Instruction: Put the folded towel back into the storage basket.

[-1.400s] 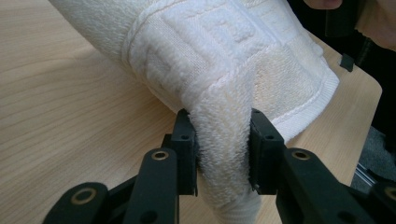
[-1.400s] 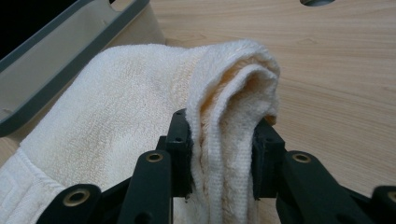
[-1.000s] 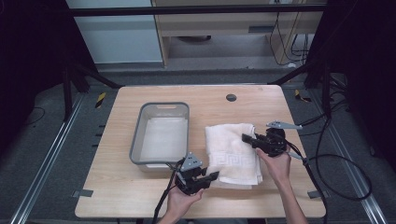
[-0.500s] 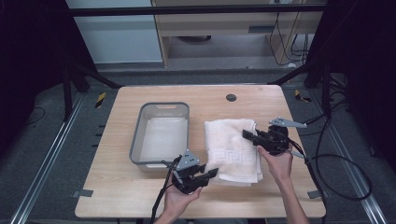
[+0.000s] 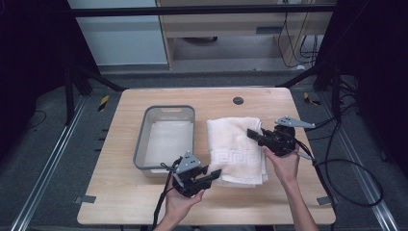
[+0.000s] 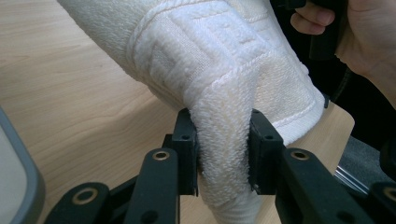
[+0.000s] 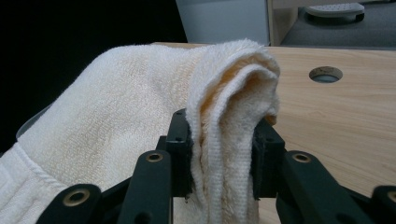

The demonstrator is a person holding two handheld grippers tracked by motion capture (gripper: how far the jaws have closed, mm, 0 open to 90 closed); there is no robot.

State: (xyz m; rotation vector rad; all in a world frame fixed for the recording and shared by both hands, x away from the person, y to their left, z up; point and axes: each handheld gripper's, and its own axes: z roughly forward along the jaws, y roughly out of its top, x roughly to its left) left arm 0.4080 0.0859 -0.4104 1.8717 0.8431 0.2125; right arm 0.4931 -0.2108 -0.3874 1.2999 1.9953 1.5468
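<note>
- High view: a folded towel [image 5: 238, 150] is lying on the worktop [image 5: 120, 192], just to the right of a grey tub [image 5: 166, 139].
- The left tool [image 5: 215, 174] is reaching in from the near side and gripping the towel's near left corner.
- The right tool [image 5: 251, 133] is pointing left and gripping the towel's far right edge.
- Left gripper view: the left tool [image 6: 223, 151] is pinching a thick fold of towel [image 6: 219, 84] between its jaws, with the cloth bulging above and below them; the jaws are standing narrow on the fold.
- The other hand [image 6: 359, 42] is showing at the top right.
- Right gripper view: the right tool [image 7: 223, 154] is clamping several layers of towel [image 7: 140, 135], which are arching up over the jaws.
- A round hole [image 7: 325, 74] is sitting in the worktop beyond the towel.
</note>
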